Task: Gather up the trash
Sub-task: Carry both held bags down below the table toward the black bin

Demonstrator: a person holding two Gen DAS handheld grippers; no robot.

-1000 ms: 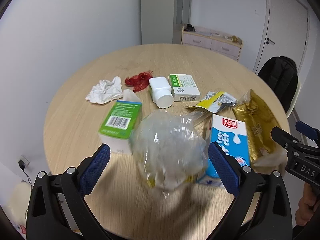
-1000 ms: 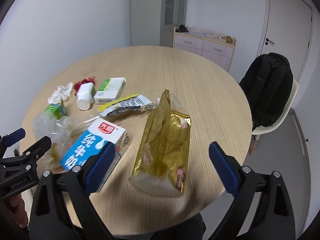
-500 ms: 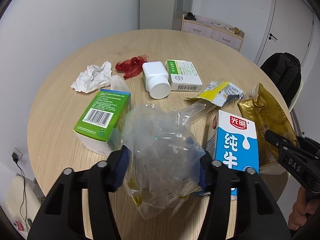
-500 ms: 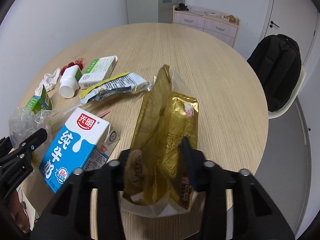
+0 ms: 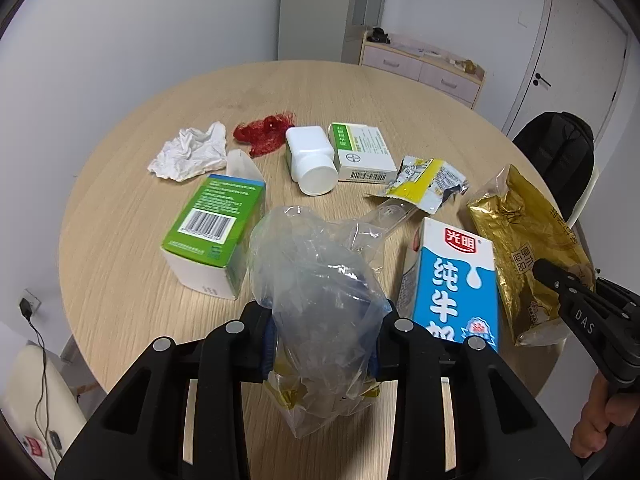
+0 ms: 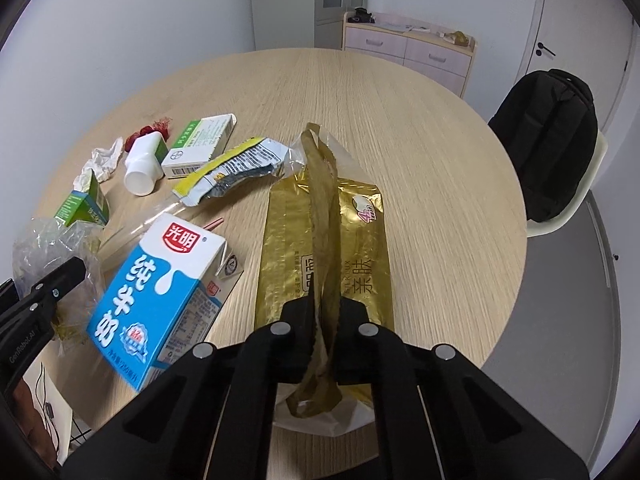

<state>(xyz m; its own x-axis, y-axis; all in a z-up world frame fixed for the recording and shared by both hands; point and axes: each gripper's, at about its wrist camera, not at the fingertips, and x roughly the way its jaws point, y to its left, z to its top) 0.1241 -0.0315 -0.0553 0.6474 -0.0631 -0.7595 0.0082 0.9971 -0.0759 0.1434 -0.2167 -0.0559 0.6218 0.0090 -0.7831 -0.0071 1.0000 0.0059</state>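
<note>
1. The left gripper (image 5: 324, 340) is seen with its jaws closing on the clear plastic bag (image 5: 316, 280), whose crumpled bulk is already squeezed between the blue pads; the bag rises toward 12 o'clock from the tips.
2. The right gripper (image 6: 324, 320) is closed, clamped on the raised middle fold of the gold bag (image 6: 324, 248).
3. The gold bag's long axis is laid straight out from those jaws toward 12 o'clock, its far end near the yellow wrapper (image 6: 236, 168).
4. The milk carton (image 6: 160, 292) is found at 9 o'clock of the right gripper and 3 o'clock of the left, just beside both.
5. A straight lift is judged to be needed for each; the carton sits between the two bags and may be dragged along.
6. The rest of the trash lies farther out on the round table (image 6: 400, 128).
</note>
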